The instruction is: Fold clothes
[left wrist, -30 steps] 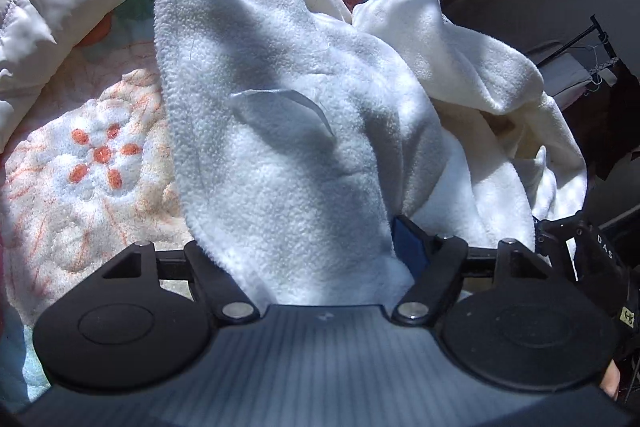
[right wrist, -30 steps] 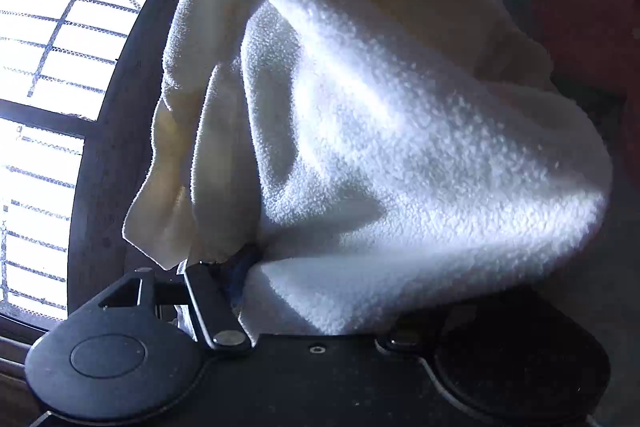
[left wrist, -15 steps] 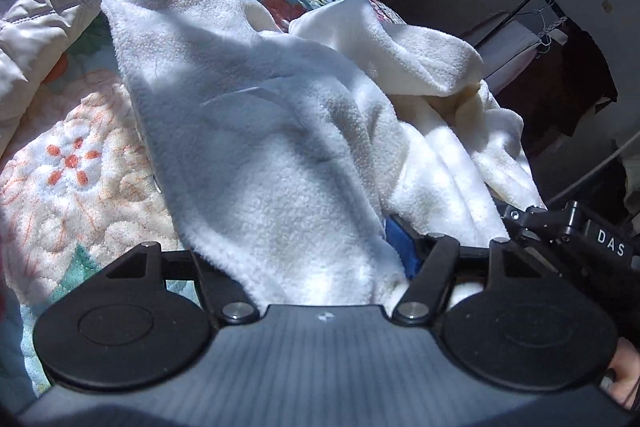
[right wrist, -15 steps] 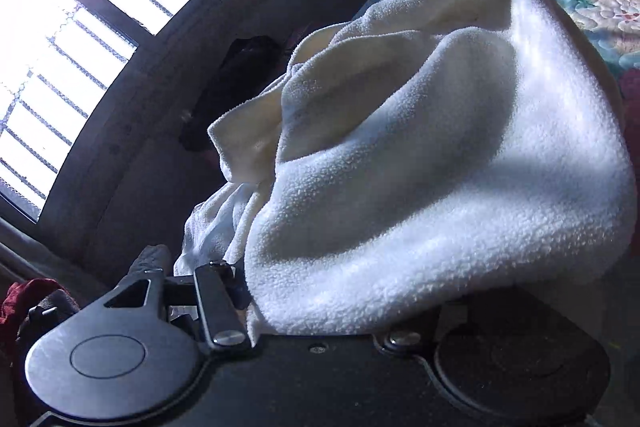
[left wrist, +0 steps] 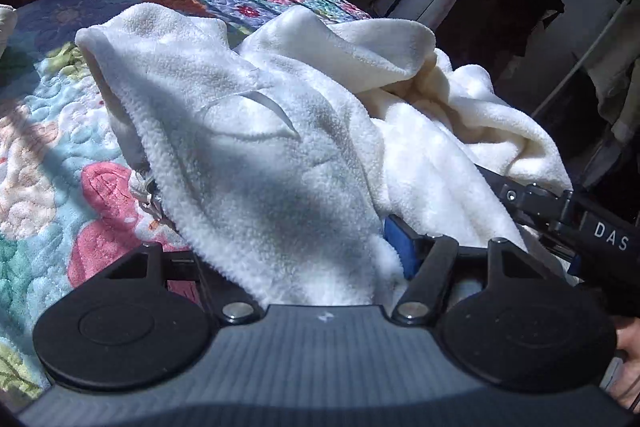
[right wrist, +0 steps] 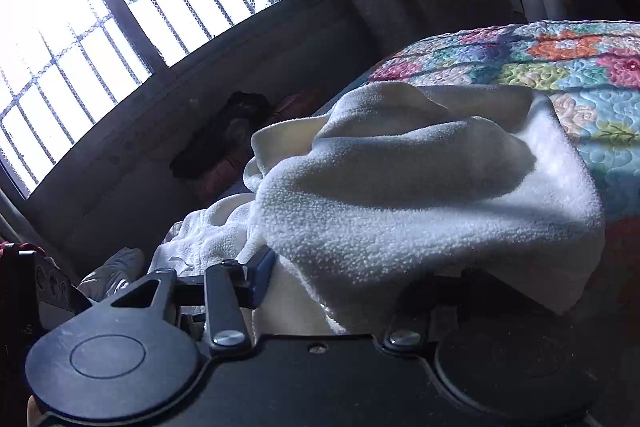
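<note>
White fleece garment [left wrist: 256, 155] clamped in left gripper [left wrist: 316, 267], right gripper [right wrist: 340, 291], over floral quilt [left wrist: 44, 131]

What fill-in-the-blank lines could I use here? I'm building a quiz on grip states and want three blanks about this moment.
1. The left gripper and the right gripper are both shut on the same white ____ garment.
2. The garment lies partly on a bed covered by a quilt with a ____ pattern.
3. In the right wrist view, bright daylight comes through a barred ____ at the upper left.

Missing words: fleece; floral; window
</note>
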A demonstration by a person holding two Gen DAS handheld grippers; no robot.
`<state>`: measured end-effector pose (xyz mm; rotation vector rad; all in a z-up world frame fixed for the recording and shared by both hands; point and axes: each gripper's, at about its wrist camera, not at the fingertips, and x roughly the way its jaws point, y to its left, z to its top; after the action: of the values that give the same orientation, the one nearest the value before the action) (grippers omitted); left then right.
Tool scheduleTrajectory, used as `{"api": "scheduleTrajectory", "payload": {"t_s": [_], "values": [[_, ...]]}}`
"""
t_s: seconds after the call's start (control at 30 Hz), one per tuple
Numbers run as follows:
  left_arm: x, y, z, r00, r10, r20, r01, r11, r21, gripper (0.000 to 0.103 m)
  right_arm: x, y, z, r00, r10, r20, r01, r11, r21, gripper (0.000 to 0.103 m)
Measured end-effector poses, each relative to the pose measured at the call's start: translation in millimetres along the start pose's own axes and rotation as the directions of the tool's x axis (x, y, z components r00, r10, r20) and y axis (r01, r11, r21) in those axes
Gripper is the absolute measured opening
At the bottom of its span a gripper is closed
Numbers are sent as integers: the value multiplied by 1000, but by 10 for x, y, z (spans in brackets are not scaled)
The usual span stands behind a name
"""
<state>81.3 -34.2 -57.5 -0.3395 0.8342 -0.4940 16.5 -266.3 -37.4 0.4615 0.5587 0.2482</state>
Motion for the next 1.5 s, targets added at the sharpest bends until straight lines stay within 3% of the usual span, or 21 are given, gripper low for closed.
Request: {"api": "scheduleTrajectory", "payload": {"t_s": [0.23,0.4,0.6,0.73,0.93,1.0,1.07,1.17,1.23,1.3,1.37,1.43,1.5], "values": [[30,-761,-72,998,-66,22,64,994,85,62,-611,-148,110,992,-68,108,74,996,-54,54],[-41,-1335,-288,990,-137,23,131,976,175,60,-1184,-224,84,963,-153,220,172,983,-67,54],[-15,-2057,-524,971,-238,34,217,927,306,58,-1876,-291,45,901,-267,343,319,942,-103,54],[75,-2478,-416,960,-281,21,256,900,353,55,-2146,-380,178,857,-314,409,392,912,-121,54],[-63,-2987,-129,929,-349,125,264,859,439,55,-2538,-499,566,787,-292,543,408,907,-104,54],[-99,-3049,-154,931,-342,124,246,844,477,55,-2668,-545,590,773,-276,571,380,923,-68,54],[-33,-3057,-240,950,-302,86,219,834,507,57,-2701,-647,535,782,-292,551,366,930,-26,54],[302,-2943,-494,984,-167,-59,173,839,515,58,-2549,-984,237,829,-378,412,359,925,128,54],[635,-2790,-739,982,-56,-179,140,855,500,59,-2393,-1311,-32,864,-425,269,349,891,289,54],[890,-2616,-1066,962,70,-262,85,839,537,60,-2240,-1569,-319,881,-454,135,372,839,397,54],[987,-2410,-1335,944,159,-287,35,820,571,62,-2139,-1628,-548,879,-474,44,424,820,384,54],[858,-2186,-1383,956,97,-277,63,853,518,65,-2119,-1581,-711,865,-502,8,472,818,329,54],[759,-2105,-1318,954,85,-288,70,871,487,66,-2203,-1544,-841,851,-525,-2,501,812,300,58]]}}
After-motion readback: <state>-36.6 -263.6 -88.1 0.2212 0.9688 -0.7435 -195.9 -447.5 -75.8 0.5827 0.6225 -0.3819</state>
